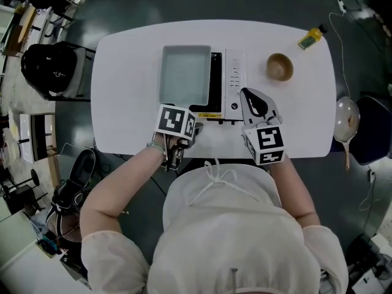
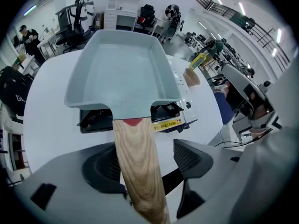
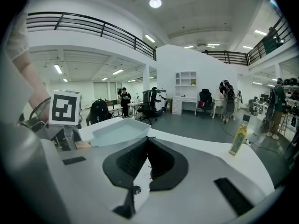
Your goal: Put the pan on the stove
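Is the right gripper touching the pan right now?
Apart. The head view shows the right gripper at the stove's control panel, with bare stove top between it and the pan. The right gripper view shows its jaws shut on nothing.

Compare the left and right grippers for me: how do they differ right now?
The left gripper has its jaws apart; the right gripper has them closed together. The wooden handle of the pan lies between the left gripper's jaws, with a gap beside it; the right gripper's jaws hold nothing. Both hover at the near edge of the table, by the stove.
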A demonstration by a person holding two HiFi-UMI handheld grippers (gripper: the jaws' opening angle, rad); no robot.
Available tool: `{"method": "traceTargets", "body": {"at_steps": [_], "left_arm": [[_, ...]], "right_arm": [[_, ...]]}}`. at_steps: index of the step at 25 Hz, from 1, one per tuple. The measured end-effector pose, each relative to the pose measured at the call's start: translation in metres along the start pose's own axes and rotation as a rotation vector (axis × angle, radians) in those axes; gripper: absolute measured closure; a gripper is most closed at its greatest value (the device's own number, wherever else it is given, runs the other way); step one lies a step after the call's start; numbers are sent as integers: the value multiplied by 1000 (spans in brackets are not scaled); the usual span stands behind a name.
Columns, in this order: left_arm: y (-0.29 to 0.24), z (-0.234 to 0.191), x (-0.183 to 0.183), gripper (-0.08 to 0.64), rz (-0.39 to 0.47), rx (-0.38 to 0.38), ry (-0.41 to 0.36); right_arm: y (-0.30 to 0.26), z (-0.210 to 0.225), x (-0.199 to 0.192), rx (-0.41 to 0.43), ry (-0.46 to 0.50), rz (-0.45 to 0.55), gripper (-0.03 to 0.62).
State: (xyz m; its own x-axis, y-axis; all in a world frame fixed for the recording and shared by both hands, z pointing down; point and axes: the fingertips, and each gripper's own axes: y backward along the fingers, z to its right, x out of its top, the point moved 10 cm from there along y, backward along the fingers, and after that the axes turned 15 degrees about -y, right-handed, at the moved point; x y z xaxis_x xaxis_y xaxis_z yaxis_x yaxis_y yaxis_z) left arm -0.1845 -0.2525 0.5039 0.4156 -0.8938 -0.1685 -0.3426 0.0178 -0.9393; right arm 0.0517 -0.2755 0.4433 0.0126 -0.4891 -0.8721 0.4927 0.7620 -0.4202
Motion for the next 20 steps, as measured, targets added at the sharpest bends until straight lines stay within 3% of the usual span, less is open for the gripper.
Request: {"method": "traceTargets", "body": {"at_steps": [6, 10, 14, 20], "left_arm": [[23, 6, -6, 224, 52, 51, -36], [47, 10, -10, 231, 103, 41, -96], [74, 7, -15, 370, 198, 105, -139], [109, 1, -30, 504, 378, 145, -191]], "right_arm": [[5, -11, 4, -5, 21, 25, 586], [11, -28, 10, -5, 35, 57, 586], [18, -50, 12, -9, 57, 87, 586], [30, -79, 10, -32, 63, 139, 586]]}}
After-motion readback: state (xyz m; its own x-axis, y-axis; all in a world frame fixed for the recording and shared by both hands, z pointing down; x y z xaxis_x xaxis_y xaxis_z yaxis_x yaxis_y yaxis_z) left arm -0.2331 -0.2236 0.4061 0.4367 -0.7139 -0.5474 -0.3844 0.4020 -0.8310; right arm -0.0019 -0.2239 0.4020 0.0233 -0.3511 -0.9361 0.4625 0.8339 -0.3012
